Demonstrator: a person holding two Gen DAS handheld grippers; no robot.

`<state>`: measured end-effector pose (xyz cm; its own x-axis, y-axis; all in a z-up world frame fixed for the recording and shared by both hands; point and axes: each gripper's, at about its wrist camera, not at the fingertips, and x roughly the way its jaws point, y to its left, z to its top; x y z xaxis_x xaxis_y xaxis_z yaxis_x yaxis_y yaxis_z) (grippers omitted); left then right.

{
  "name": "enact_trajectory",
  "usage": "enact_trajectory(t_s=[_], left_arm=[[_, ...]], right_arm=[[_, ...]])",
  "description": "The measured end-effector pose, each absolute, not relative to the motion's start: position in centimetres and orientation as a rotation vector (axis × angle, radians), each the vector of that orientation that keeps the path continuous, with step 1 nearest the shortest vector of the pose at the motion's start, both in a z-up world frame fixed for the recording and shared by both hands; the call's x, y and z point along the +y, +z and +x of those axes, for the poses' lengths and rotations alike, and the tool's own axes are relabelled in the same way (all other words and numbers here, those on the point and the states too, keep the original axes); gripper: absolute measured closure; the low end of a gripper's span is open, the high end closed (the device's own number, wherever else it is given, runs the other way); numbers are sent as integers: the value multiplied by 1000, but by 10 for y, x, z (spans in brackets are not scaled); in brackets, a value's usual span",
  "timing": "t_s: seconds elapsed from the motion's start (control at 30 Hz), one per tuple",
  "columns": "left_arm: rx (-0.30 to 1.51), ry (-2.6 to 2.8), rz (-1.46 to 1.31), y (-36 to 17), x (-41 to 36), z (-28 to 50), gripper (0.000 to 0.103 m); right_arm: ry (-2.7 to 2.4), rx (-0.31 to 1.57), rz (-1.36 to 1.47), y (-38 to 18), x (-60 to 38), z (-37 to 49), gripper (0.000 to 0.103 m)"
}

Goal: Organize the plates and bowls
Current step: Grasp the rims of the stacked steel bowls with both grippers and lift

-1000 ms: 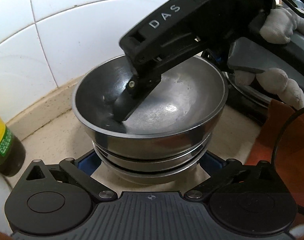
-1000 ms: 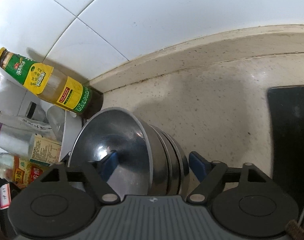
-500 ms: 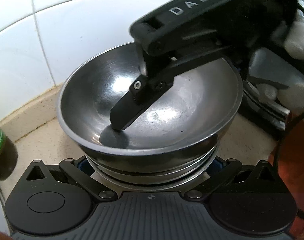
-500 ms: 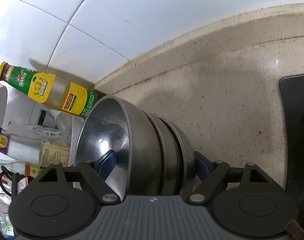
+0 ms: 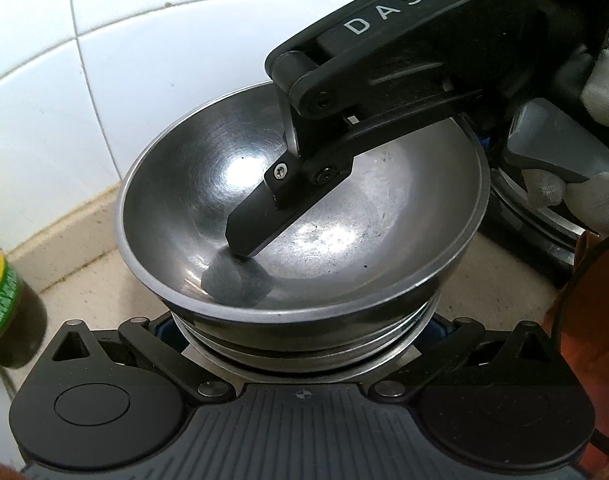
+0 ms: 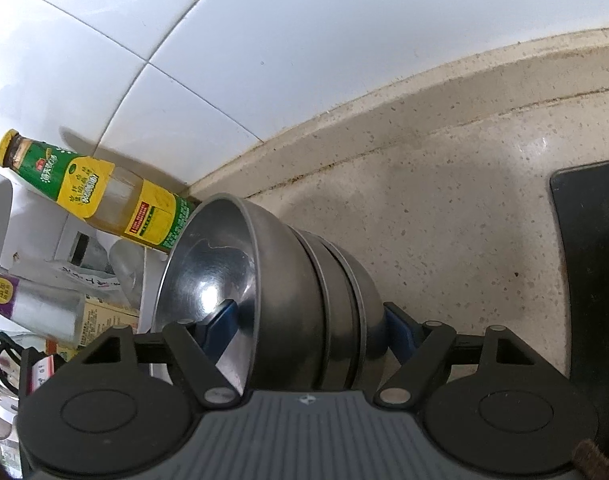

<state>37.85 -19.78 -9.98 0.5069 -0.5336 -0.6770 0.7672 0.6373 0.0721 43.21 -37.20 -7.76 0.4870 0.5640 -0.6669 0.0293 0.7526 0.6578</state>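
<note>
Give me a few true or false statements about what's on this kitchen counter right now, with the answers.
1. Three round stainless steel bowls sit nested in one stack. True.
2. One finger of the right gripper reaches inside the top bowl. True; its jaws have just been closing, with the stack between them.
3. The glass bottle wears a plain red label. False: the label is yellow and green.
4. The wall is bare brick. False: it is glossy white tile.

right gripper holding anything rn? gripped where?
Yes: the right gripper clamps the stack of steel bowls through its wall, one finger inside the top bowl, the other outside under the stack.
</note>
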Motion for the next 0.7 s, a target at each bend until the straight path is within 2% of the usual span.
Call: enact_trajectory(t_s=[0.33, 0.7], left_arm=[[599, -735, 402, -63, -187, 354, 0], [492, -677, 422, 1, -164, 294, 0]], right_arm=[[413, 962, 642, -43, -365, 428, 31], [465, 852, 581, 33, -341, 382, 31]])
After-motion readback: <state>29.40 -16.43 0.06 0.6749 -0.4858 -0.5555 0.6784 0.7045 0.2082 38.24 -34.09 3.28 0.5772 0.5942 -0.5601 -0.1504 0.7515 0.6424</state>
